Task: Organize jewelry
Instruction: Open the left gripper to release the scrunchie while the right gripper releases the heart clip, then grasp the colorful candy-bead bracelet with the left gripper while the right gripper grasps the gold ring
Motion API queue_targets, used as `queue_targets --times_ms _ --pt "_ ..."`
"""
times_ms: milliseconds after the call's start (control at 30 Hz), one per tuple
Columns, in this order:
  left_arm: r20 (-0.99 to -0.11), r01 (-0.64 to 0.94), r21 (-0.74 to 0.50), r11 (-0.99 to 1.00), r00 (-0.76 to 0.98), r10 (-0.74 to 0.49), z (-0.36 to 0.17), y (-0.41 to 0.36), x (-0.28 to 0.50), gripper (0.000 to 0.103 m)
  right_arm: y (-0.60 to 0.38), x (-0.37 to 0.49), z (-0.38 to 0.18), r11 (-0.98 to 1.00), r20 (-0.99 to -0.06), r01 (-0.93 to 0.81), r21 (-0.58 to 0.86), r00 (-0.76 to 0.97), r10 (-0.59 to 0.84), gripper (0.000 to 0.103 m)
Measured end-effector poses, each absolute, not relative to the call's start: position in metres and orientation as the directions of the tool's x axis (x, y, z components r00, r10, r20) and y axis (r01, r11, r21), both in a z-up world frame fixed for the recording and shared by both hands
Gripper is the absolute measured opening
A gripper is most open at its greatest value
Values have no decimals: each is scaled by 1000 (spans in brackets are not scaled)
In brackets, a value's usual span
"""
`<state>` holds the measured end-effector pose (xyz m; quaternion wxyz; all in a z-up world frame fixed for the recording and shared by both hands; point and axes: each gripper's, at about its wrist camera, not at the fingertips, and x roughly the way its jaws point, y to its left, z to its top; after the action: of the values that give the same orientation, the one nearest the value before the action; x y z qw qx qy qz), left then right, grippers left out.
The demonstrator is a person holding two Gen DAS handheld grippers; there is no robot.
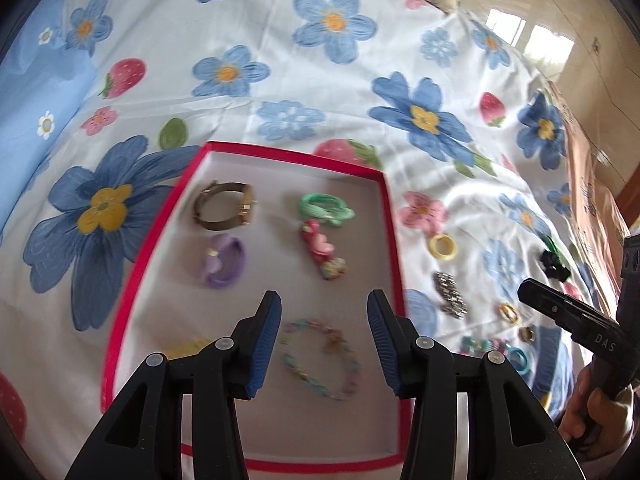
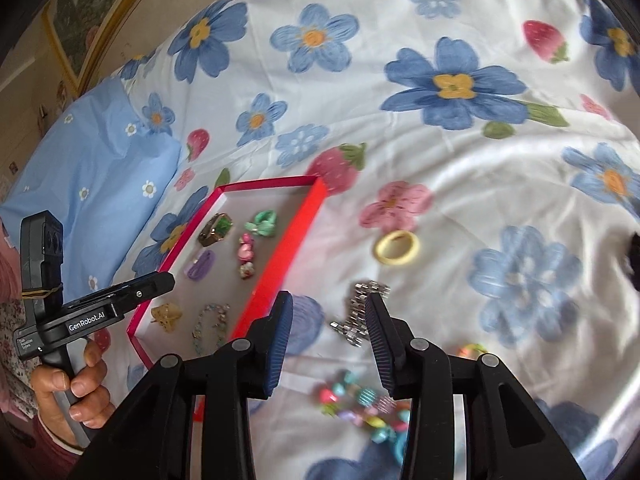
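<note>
A red-rimmed tray [image 1: 152, 240] [image 2: 280, 264] lies on the flowered bedsheet and holds a watch [image 1: 224, 206], a green hair tie [image 1: 326, 208], a purple clip [image 1: 222, 264], a pink flower clip [image 1: 322, 254], a yellow clip [image 2: 166, 316] and a pastel bead bracelet [image 1: 320, 360] [image 2: 210, 326]. My left gripper [image 1: 323, 344] hovers open above the bracelet, nothing between its blue pads. My right gripper [image 2: 329, 344] is open over the sheet right of the tray, above a silver link band [image 2: 360, 316] and a colourful bead bracelet [image 2: 360, 404]. A yellow ring [image 2: 397, 248] [image 1: 442, 246] lies farther off.
More small pieces lie on the sheet right of the tray: a gold ring [image 1: 508, 312], a blue ring [image 1: 520, 360] and a black-green clip [image 1: 554, 260]. A blue pillow [image 2: 92, 184] sits left. A hand holds each gripper handle [image 2: 80, 368]. The bed edge and floor show at the right [image 1: 592, 100].
</note>
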<state>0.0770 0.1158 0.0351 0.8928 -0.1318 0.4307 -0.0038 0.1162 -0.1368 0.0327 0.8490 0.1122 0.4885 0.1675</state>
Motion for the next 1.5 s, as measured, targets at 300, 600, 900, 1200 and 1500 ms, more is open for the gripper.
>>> queue_targets --times_ms 300,600,900,1200,1500 --pt "-767 -20 -221 975 622 -161 42 80 67 47 -185 78 38 936 -795 -94 340 502 339 40" --pt "-780 57 -204 977 594 -197 35 45 64 49 -223 43 34 941 -798 -21 338 523 298 41" --pt "-815 144 -169 975 536 -220 16 7 76 49 -233 37 17 947 -820 4 320 502 275 41" --pt "-840 228 -162 960 478 -256 -8 -17 103 50 -228 47 11 955 -831 -29 294 487 270 41" --pt "-873 306 -111 946 426 -240 -36 -45 135 56 -217 62 -6 971 -869 -76 227 434 237 41"
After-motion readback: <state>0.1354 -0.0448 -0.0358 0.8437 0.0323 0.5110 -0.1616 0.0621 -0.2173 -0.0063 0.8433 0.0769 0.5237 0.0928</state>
